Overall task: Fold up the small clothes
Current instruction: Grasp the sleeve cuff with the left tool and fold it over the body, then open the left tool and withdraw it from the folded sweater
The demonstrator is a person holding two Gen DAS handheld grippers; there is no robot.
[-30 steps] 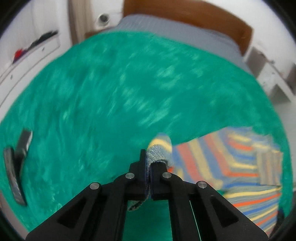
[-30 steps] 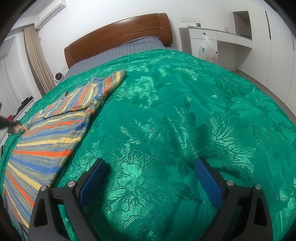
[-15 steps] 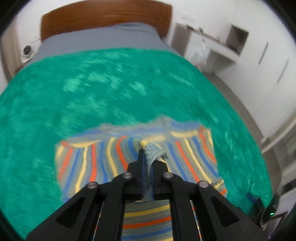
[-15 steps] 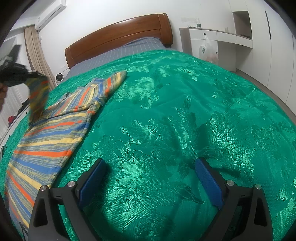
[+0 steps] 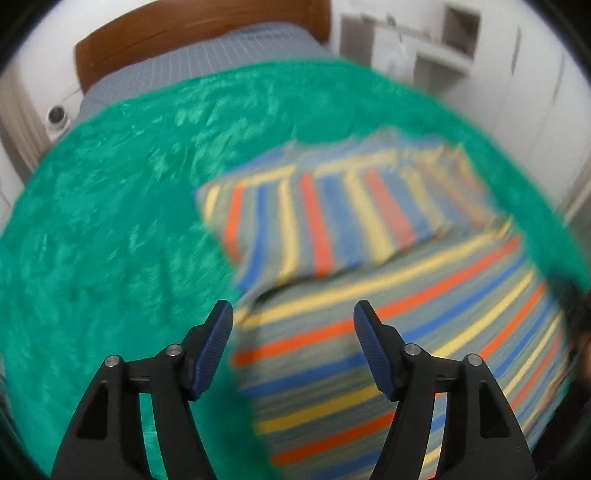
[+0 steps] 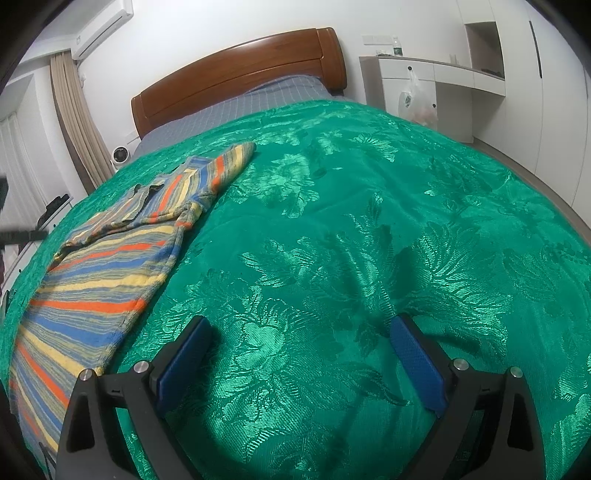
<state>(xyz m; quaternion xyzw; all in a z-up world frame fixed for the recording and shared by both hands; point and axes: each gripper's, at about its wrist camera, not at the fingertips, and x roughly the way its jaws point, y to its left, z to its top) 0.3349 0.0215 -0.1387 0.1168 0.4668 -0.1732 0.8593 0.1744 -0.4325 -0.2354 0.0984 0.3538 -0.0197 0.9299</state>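
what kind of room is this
A bedroom, most likely in a home. A bed with a wooden headboard and green bedspread fills the view, an air conditioner and curtains are on one side, and white built-in cabinets on the other.

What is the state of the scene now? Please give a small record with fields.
surface: green bedspread
garment: striped sweater, lying flat near the bedspread's left edge in the right wrist view
fold: one sleeve folded over the body; the other stretched out
left hand-held gripper: jaws just opened, empty, above the sweater
right hand-held gripper: open, empty, over bare bedspread
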